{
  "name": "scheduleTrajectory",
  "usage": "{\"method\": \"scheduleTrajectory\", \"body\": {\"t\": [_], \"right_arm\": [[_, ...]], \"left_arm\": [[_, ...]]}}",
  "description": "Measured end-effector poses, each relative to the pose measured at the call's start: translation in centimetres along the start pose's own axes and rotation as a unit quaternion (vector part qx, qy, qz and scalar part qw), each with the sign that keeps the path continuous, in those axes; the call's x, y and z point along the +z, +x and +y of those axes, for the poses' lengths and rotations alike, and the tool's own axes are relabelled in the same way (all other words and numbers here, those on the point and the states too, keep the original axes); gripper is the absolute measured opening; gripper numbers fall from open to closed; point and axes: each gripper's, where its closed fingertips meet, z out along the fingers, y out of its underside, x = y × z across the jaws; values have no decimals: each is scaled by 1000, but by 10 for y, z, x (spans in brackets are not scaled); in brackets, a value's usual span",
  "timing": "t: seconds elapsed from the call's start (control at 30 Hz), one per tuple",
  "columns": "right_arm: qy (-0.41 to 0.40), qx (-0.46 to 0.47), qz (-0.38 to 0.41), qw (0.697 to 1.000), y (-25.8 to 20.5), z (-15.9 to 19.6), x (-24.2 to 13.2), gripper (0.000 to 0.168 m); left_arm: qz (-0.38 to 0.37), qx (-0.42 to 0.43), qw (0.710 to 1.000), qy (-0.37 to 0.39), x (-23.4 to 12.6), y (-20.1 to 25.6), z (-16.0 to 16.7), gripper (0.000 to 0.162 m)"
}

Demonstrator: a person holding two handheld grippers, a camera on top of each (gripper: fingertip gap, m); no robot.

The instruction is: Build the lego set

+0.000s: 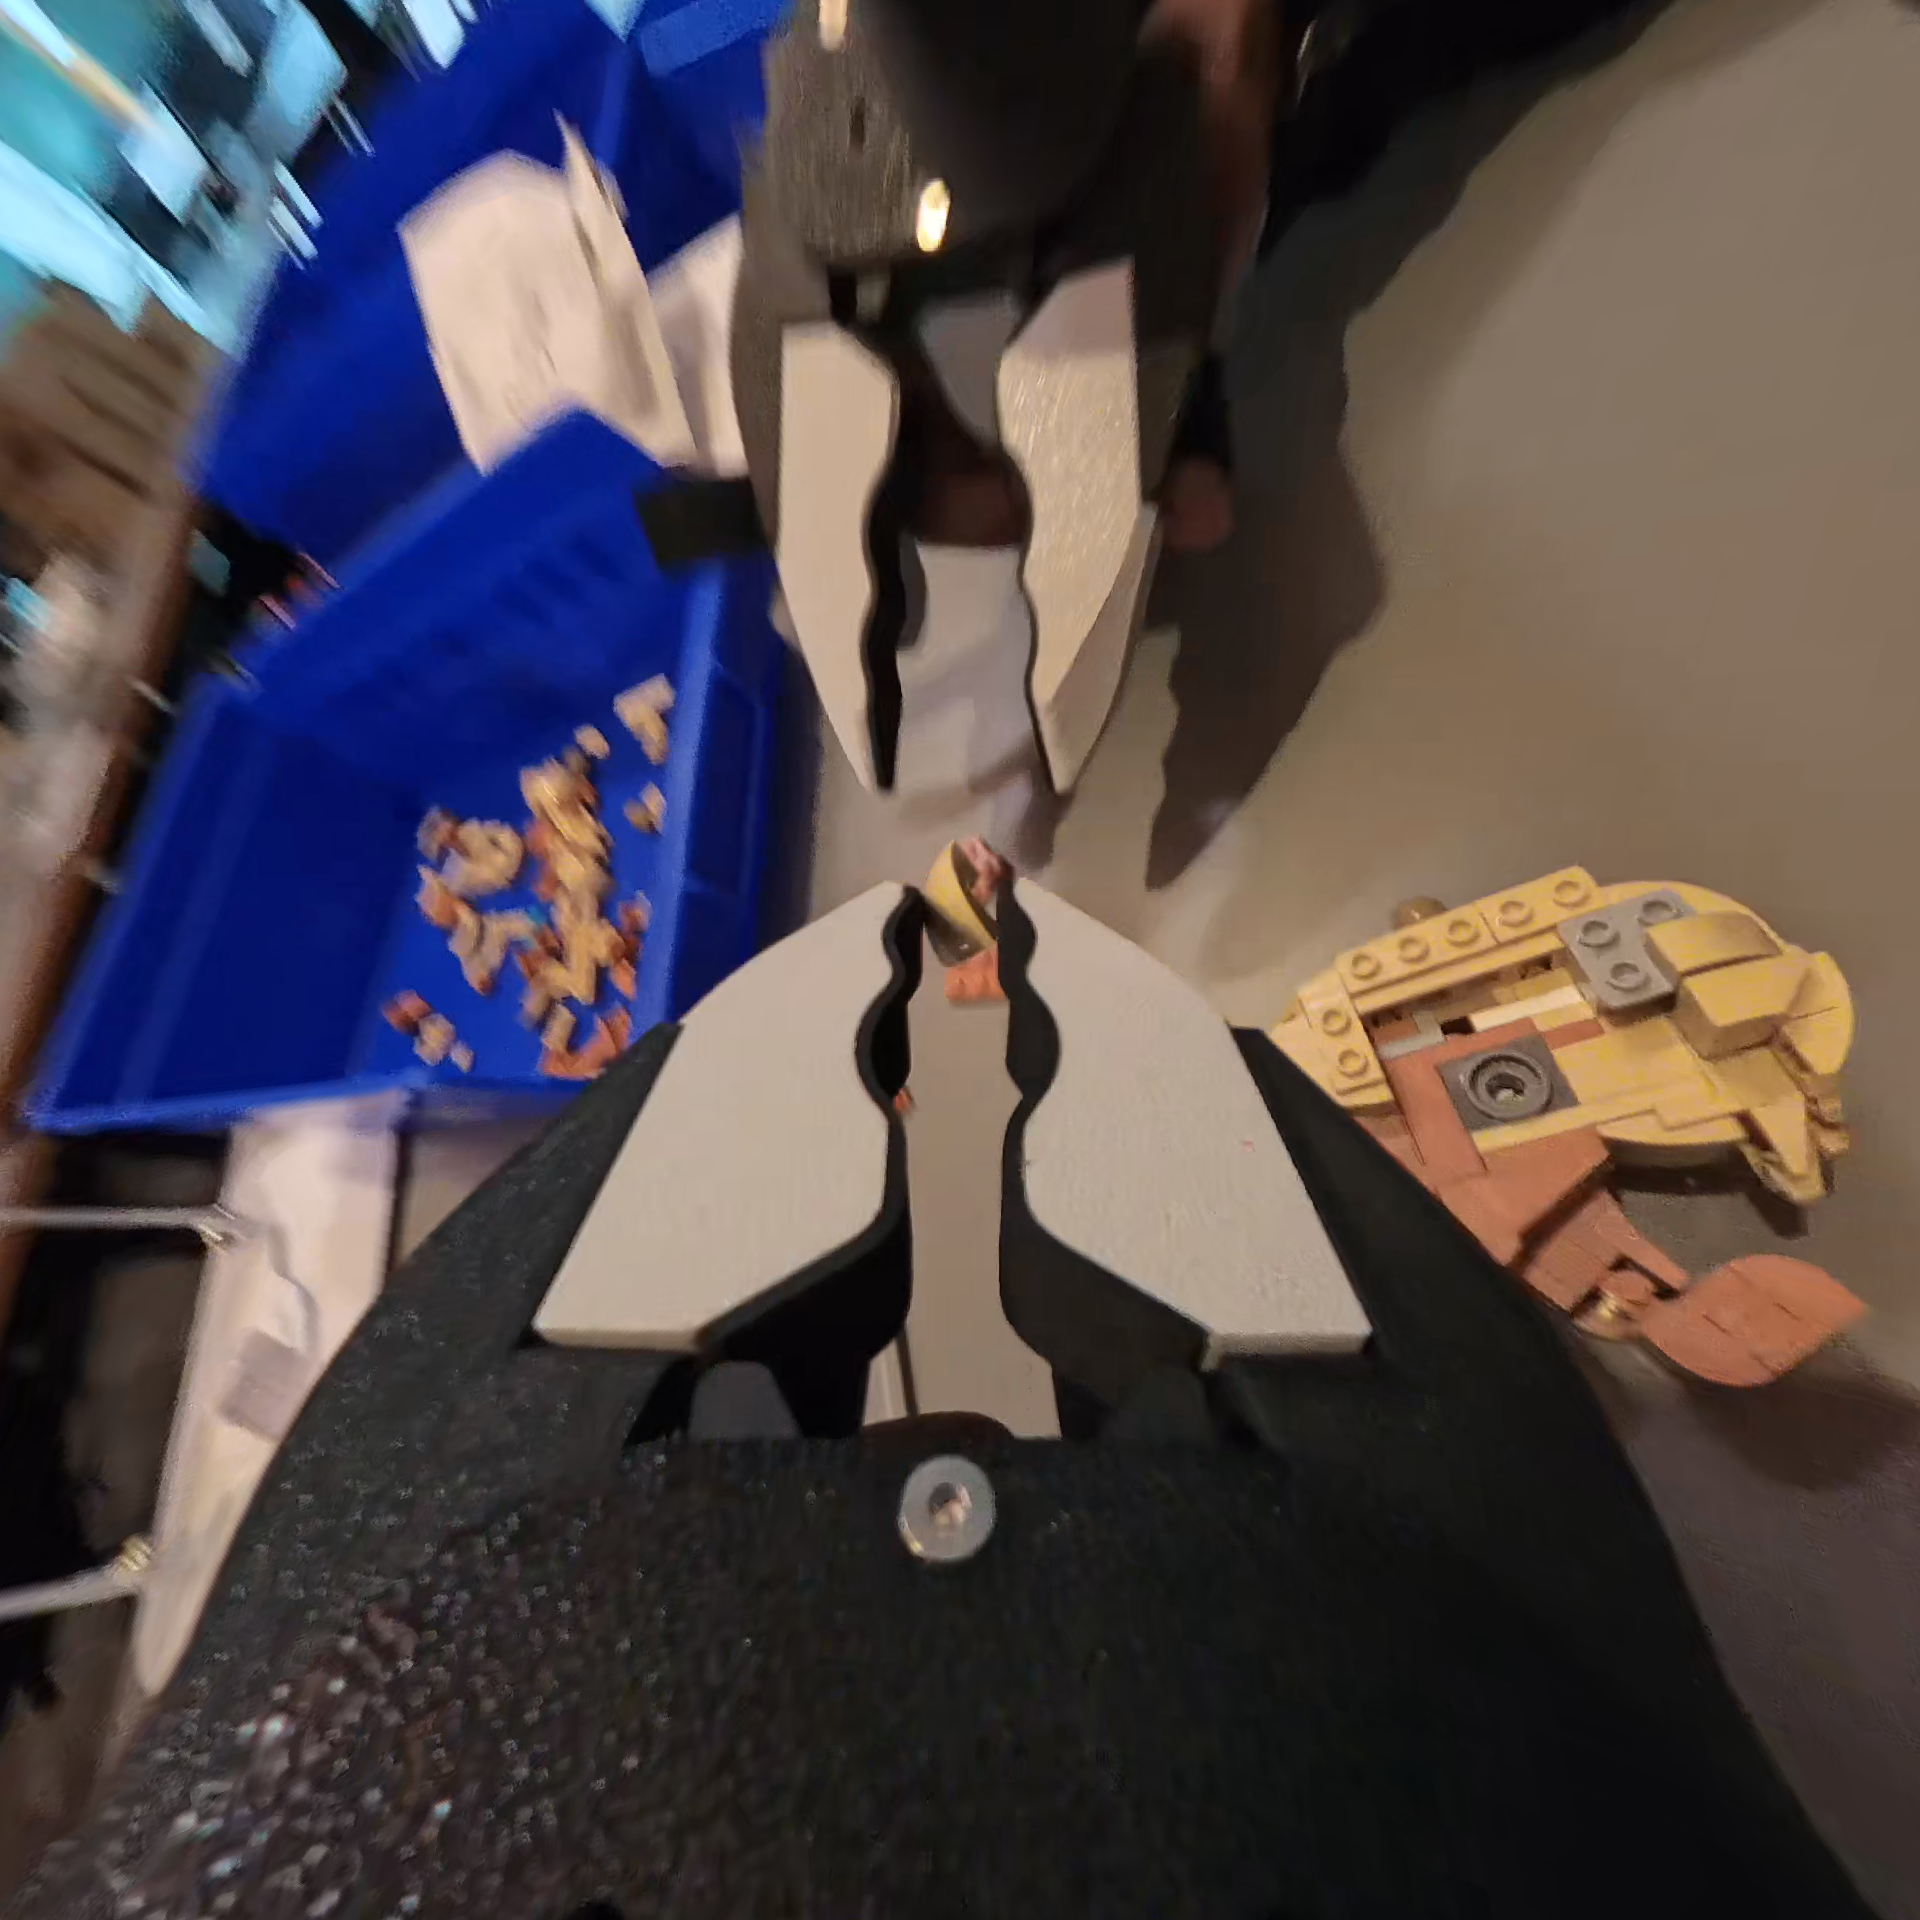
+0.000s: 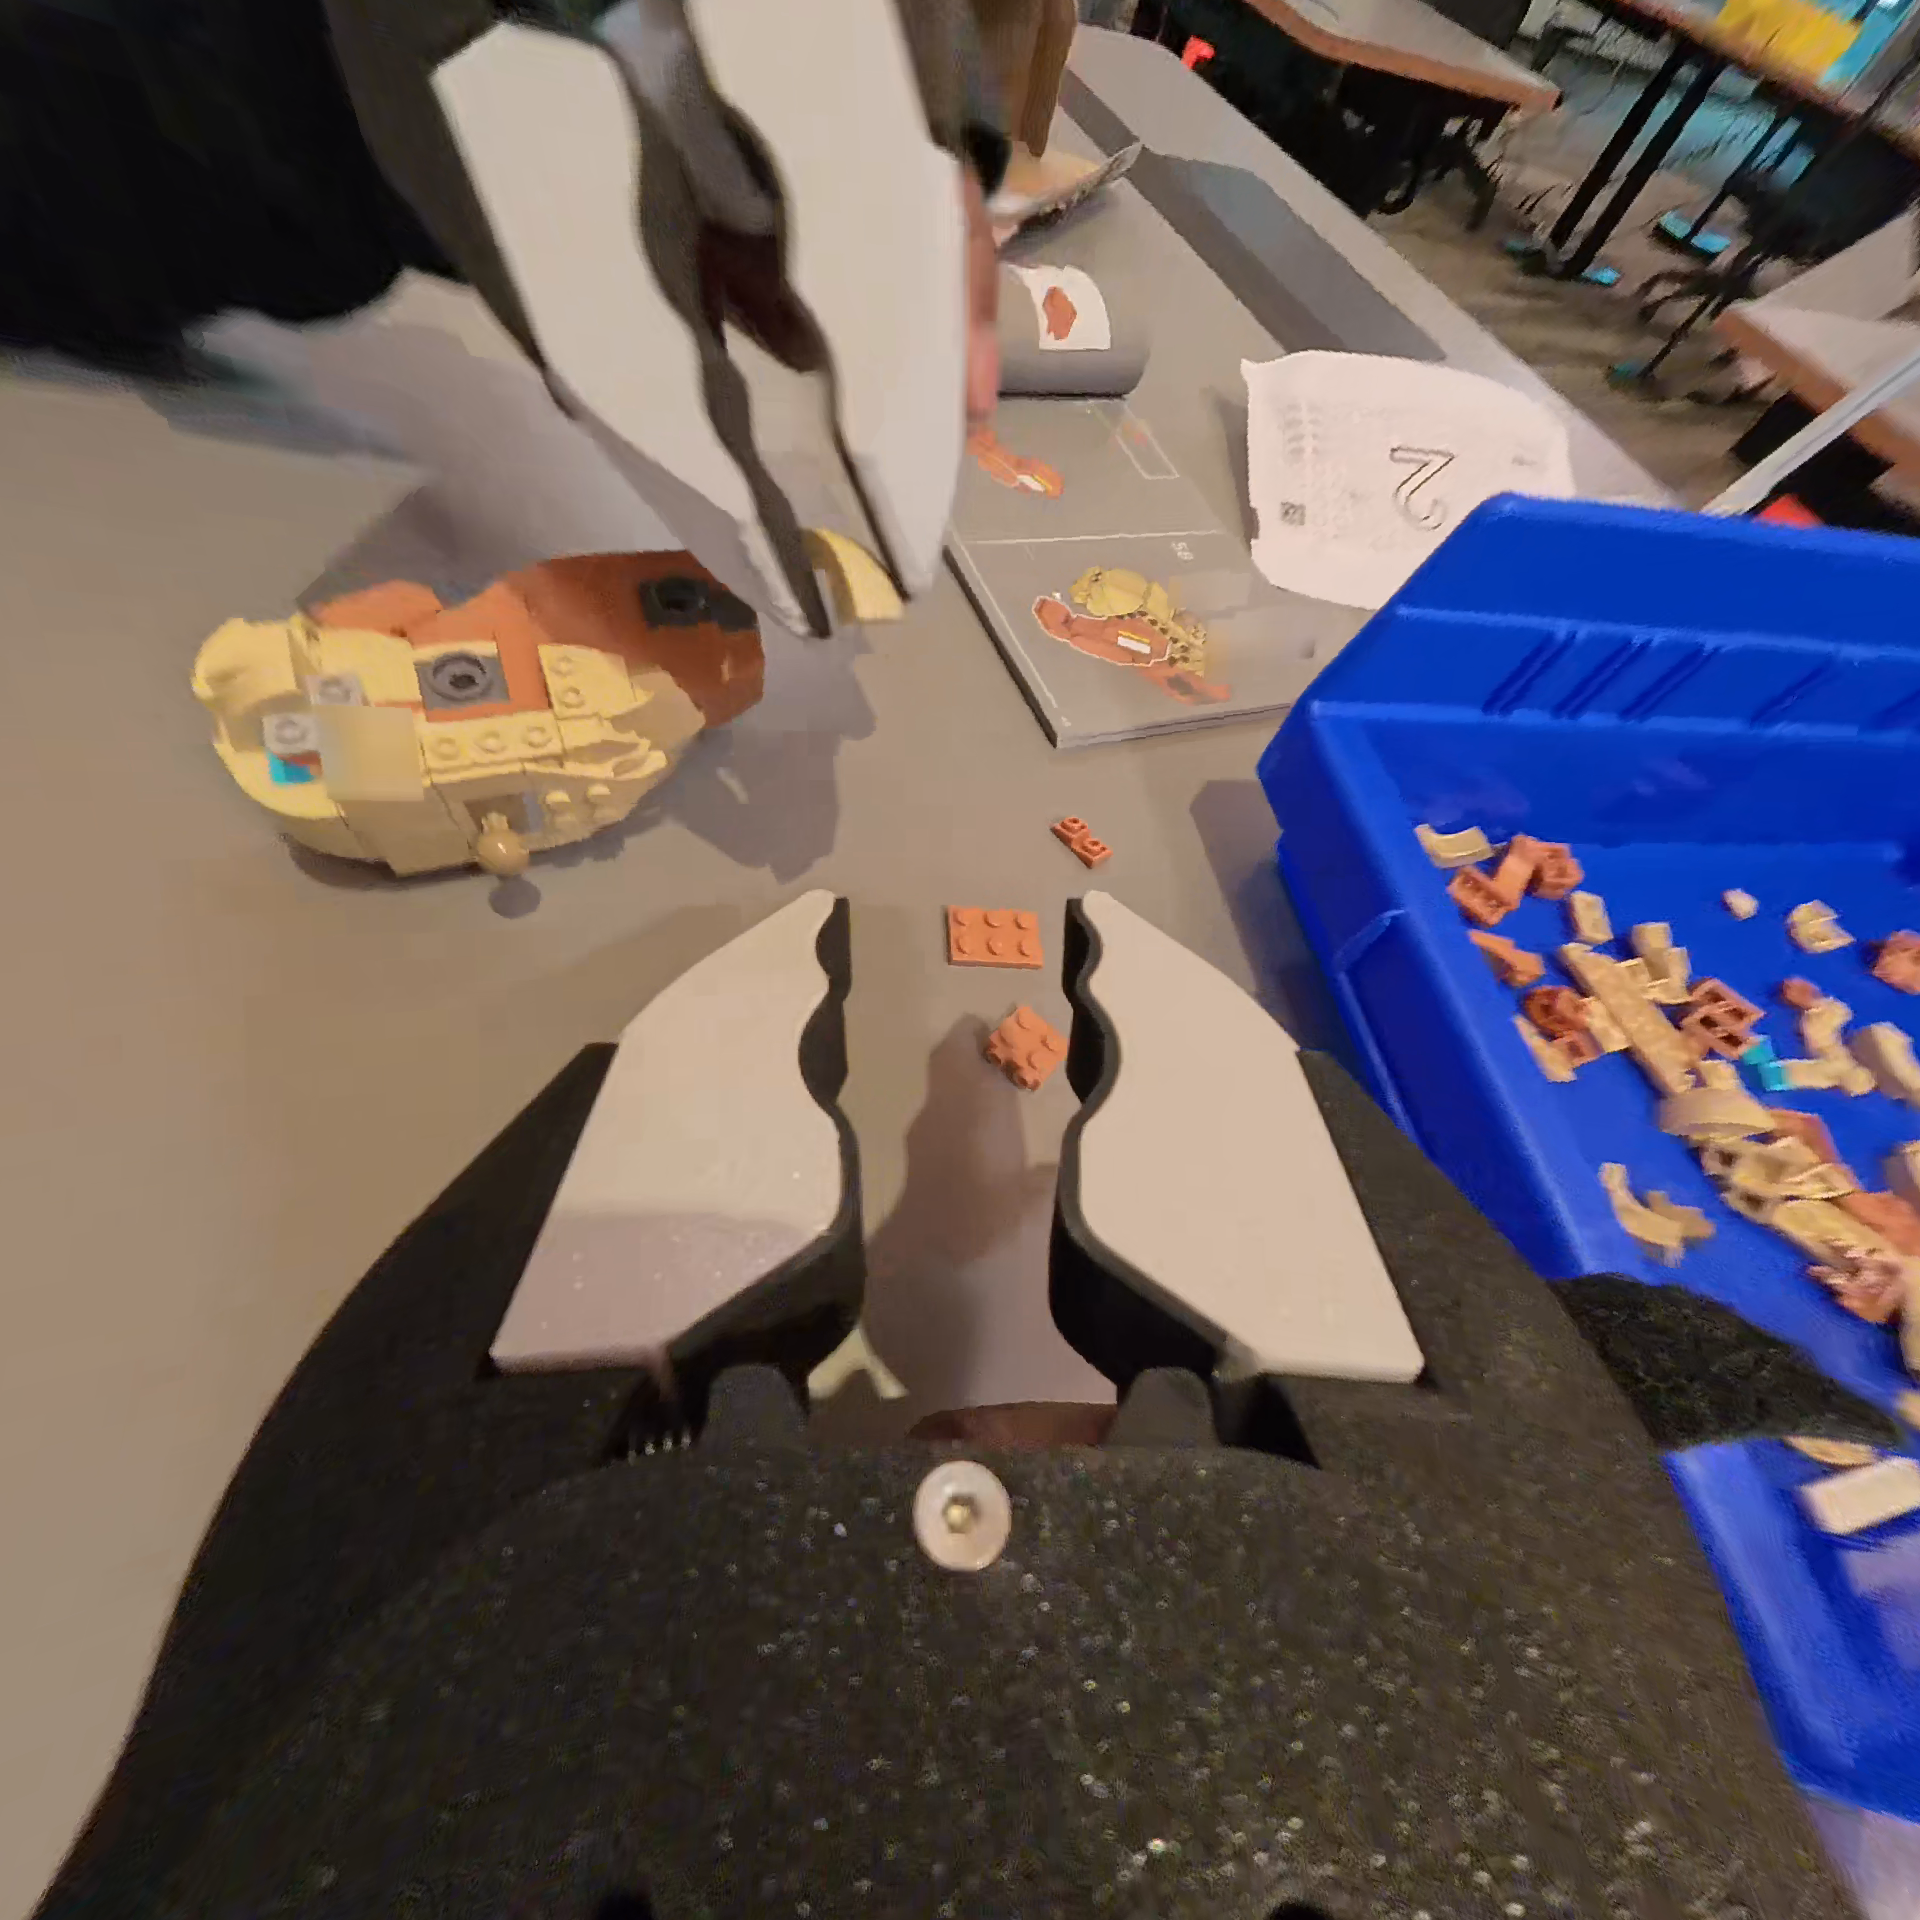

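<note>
My left gripper (image 1: pixel 961 914) is clamped on a small tan curved brick (image 1: pixel 956 909), held above the grey table (image 2: pixel 156 987) near the half-built tan and brown model (image 2: pixel 457 717). My right gripper (image 2: pixel 956 935) stands apart over a brown plate (image 2: pixel 994 935). The plate looks light, stiff and slick; I'd pinch its long edges.

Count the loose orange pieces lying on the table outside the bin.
3, by the right wrist view: a square plate between the right hand-held gripper's fingertips, a small piece nearer, another beyond. Others may be hidden.
</note>
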Motion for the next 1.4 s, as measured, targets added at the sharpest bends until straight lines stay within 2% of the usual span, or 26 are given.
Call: {"method": "scheduleTrajectory", "body": {"t": [0.1,0.2,0.27,0.4,0.57,0.7,0.83,1.03,1.27,1.4], "right_arm": [[17,66,-44,997,-6,-5,3,37],[51,136,-99,984,-13,-17,5,35],[77,179,-137,971,-17,-26,4,33],[134,252,-208,935,-23,-43,-4,29],[185,313,-281,888,-30,-60,-18,26],[201,328,-322,865,-41,-67,-24,27],[216,334,-360,844,-50,-75,-32,31],[206,340,-394,829,-60,-74,-35,32],[197,343,-442,805,-75,-76,-37,25],[191,341,-444,807,-77,-75,-36,21]], "left_arm": [[-53,65,990,111,-11,3,-24,13],[-76,101,980,152,-18,8,-36,13],[-91,96,975,178,-24,6,-40,13],[-75,44,968,233,-29,11,-45,12],[-83,45,956,277,-34,13,-57,11],[-87,52,953,284,-32,17,-63,10],[-84,87,959,258,-22,24,-64,10],[-80,129,959,238,-17,34,-67,9],[-70,155,956,238,-20,43,-71,9],[-72,165,956,232,-20,44,-71,9]]}}
